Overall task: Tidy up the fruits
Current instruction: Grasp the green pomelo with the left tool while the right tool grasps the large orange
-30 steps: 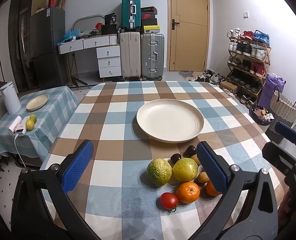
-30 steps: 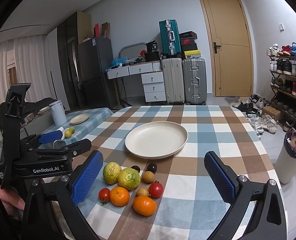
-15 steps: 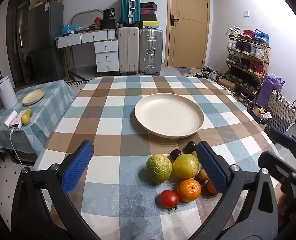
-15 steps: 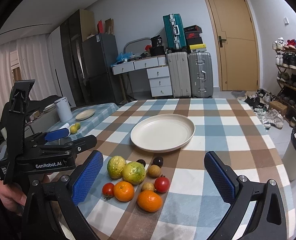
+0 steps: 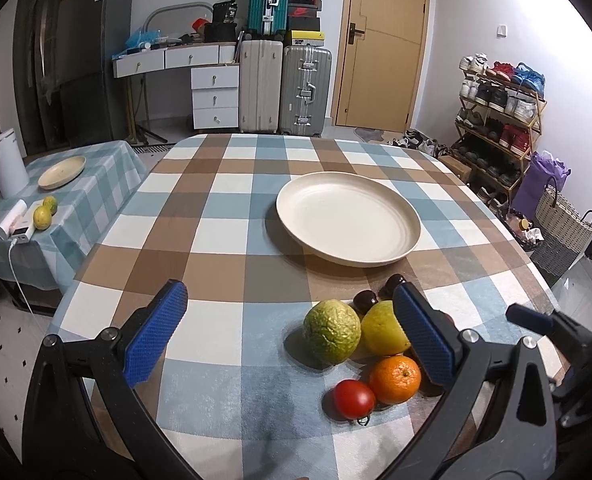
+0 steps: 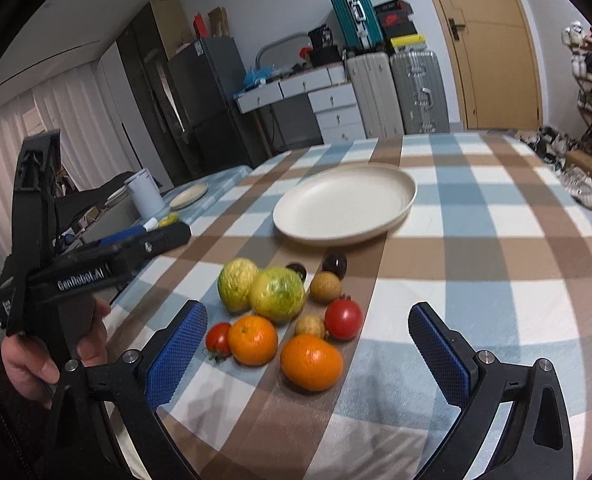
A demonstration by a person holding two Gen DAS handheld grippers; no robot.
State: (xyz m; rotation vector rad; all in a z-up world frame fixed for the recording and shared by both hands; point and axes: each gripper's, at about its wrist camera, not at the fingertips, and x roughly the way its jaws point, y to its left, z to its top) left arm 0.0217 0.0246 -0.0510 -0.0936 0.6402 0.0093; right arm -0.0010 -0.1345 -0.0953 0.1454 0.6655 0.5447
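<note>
A cream plate [image 5: 348,220] [image 6: 344,204] sits bare in the middle of the checked table. In front of it lies a fruit pile: a bumpy green fruit [image 5: 332,336], a yellow-green fruit [image 5: 382,328], an orange [image 5: 395,374], a tomato [image 5: 354,399] and dark small fruits [image 5: 366,300]. The right wrist view shows two oranges [image 6: 311,362] [image 6: 253,340], two tomatoes [image 6: 344,318] [image 6: 218,338] and small brown fruits [image 6: 326,287]. My left gripper [image 5: 287,296] is open, left of the pile. My right gripper [image 6: 308,312] is open just before the near orange, holding nothing.
A hand [image 6: 55,344] holds the left gripper's handle. A low side table [image 5: 95,184] at the left carries a small plate, a white kettle [image 5: 7,168] and two lemons. Suitcases [image 5: 283,88], drawers, a door and a shoe rack [image 5: 500,120] line the room's far side.
My right gripper has moved in closer to the fruit pile and tilted, so the fruits look larger. The left gripper has shifted only slightly. Both stay open.
</note>
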